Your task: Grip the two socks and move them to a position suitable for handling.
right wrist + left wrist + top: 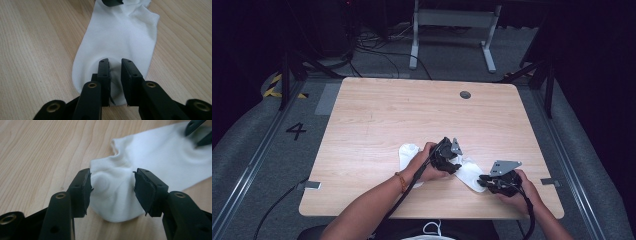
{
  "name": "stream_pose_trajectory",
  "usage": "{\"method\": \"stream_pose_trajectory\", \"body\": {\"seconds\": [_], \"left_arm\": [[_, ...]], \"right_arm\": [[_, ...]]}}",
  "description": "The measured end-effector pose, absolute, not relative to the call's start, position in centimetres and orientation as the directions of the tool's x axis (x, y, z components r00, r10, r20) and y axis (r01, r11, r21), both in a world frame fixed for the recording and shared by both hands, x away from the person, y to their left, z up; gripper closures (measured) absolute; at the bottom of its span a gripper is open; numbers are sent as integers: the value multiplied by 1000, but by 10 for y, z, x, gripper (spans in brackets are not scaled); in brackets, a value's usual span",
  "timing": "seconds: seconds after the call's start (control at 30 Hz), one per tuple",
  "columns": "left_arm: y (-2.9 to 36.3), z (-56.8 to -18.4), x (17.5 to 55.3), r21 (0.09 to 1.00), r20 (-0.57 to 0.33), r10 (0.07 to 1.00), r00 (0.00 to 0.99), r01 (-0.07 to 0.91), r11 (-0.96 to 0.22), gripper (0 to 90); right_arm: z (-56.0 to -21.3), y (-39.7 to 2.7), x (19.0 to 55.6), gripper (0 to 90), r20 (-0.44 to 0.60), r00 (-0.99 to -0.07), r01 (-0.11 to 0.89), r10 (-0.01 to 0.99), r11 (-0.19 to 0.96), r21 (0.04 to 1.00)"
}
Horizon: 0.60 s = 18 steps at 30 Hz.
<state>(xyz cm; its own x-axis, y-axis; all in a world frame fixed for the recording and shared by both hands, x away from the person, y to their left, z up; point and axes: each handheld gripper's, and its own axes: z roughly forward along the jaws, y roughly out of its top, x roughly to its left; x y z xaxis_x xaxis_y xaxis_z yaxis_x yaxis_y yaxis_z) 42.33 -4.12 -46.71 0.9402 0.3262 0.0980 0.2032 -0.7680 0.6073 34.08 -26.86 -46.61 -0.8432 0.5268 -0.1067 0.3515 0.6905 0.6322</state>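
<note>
Two tools on white cotton ankle sock (117, 35), near edge of light wooden tabletop (377, 115).
Left tool (112, 191) spread around bunched end; right tool (115, 82) pinched sock's other end.

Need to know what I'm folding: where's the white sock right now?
In the high view the white sock lies flat on the table's near edge, right of centre, stretched between the left claw and right claw.

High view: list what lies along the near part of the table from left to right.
Left metal bracket at the table edge → white sock → left claw → right claw → right metal bracket at the table edge.
</note>
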Motion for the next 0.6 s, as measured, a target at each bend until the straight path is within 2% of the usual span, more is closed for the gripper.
{"method": "stream_pose_trajectory", "body": {"seconds": [0.4,0.57,0.6], "left_arm": [[-42,-465,429,583,108,305,946,188,-790,478],[-42,-465,431,580,94,307,947,198,-790,470],[-44,-462,430,570,131,312,941,186,-800,460]], "right_arm": [[-464,-277,324,735,-62,-857,372,512,696,613],[-460,-282,317,674,-79,-852,364,517,694,621],[-457,-284,314,650,-77,-861,342,503,684,645]]}}
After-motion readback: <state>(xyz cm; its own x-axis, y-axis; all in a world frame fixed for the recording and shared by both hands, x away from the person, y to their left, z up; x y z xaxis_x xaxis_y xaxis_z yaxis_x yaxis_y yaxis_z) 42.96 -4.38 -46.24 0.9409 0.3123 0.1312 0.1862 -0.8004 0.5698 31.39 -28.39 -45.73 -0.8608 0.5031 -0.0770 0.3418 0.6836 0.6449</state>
